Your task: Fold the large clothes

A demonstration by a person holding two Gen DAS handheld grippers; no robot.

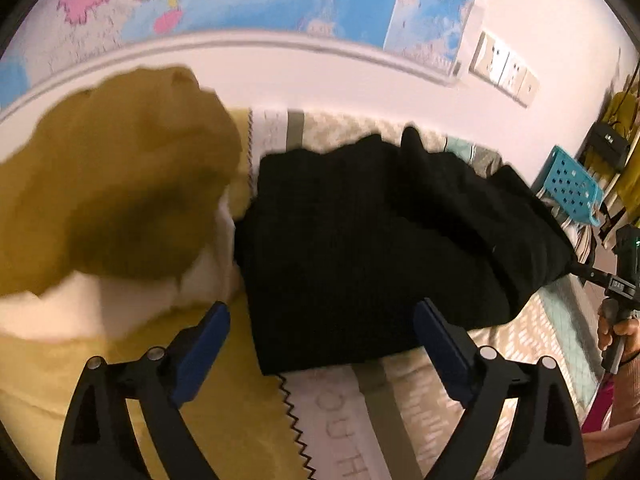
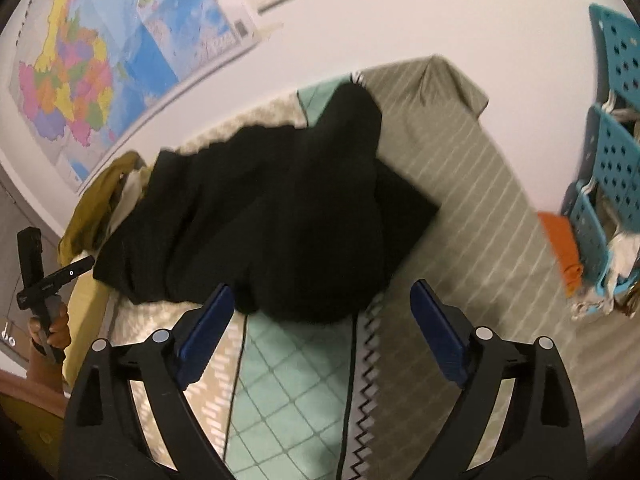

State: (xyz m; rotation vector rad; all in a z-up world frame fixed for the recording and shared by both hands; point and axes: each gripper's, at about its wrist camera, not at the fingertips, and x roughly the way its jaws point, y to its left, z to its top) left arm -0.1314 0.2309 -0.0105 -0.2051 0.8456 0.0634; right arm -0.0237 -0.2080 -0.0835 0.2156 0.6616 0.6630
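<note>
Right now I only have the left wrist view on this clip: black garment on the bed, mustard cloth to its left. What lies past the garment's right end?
Observer: The right wrist view shows grey striped bedding there, bare out to the bed's corner.
Operator: Is the right gripper holding anything?
Observer: No. The right gripper is open and empty, just short of the black garment.
Operator: Mine barely shows a blue basket. Anything else there?
Observer: Several blue perforated baskets sit stacked, with an orange cloth beside them.
Operator: And the left gripper, seen from outside?
Observer: Only its handle and the hand gripping it show, at the frame's left edge.
</note>
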